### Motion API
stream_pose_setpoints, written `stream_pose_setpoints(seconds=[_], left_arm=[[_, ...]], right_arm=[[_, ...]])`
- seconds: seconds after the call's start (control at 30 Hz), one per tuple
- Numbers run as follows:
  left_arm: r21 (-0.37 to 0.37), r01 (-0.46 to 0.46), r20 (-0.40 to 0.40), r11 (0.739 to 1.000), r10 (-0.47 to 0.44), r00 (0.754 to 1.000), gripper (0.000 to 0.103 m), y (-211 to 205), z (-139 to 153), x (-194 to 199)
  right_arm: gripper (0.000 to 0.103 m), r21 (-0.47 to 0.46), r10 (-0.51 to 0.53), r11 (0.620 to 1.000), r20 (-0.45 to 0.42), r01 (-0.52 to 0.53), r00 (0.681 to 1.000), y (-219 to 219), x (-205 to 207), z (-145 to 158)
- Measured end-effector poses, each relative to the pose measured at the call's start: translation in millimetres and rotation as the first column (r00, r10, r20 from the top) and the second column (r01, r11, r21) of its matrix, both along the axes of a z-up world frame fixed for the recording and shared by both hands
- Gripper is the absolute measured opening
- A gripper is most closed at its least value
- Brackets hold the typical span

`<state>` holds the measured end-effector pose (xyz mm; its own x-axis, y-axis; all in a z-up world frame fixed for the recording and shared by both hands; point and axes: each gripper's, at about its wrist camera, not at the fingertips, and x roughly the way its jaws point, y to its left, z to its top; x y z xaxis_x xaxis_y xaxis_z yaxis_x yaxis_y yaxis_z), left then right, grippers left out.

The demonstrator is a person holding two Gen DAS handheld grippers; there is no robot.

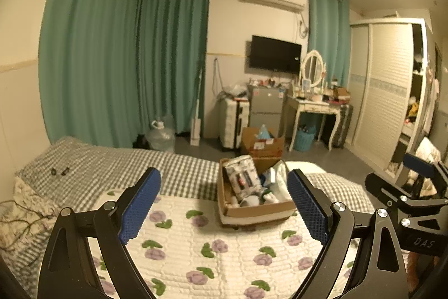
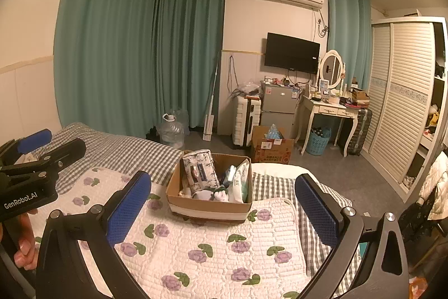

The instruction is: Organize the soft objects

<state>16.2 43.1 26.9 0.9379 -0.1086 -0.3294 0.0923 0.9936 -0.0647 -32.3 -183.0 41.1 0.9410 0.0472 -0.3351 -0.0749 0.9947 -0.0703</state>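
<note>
Left-wrist view, from left to right: green curtains (image 1: pixel 123 60) hang behind a bed under a grey checked sheet (image 1: pixel 112 167). Nearer lies a white quilt with purple flowers (image 1: pixel 212 248). The left gripper (image 1: pixel 224 206) hangs above it, jaws wide, nothing between them. Just beyond, on the quilt, stands a cardboard box (image 1: pixel 252 210) filled with soft packs and rolled socks. The right gripper (image 2: pixel 224 210) is likewise spread wide and empty. A white wardrobe (image 1: pixel 389 91) stands far right.
</note>
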Motion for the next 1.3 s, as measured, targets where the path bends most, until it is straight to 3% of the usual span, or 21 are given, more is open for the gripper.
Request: stream_pose_setpoints(seconds=[1.3], left_arm=[[0.004, -0.007, -0.04, 1.0, 0.007, 0.999, 0.093, -18, -11, -8]], right_arm=[[0.103, 0.003, -0.011, 1.0, -0.033, 0.011, 0.999, -5, -1, -12]])
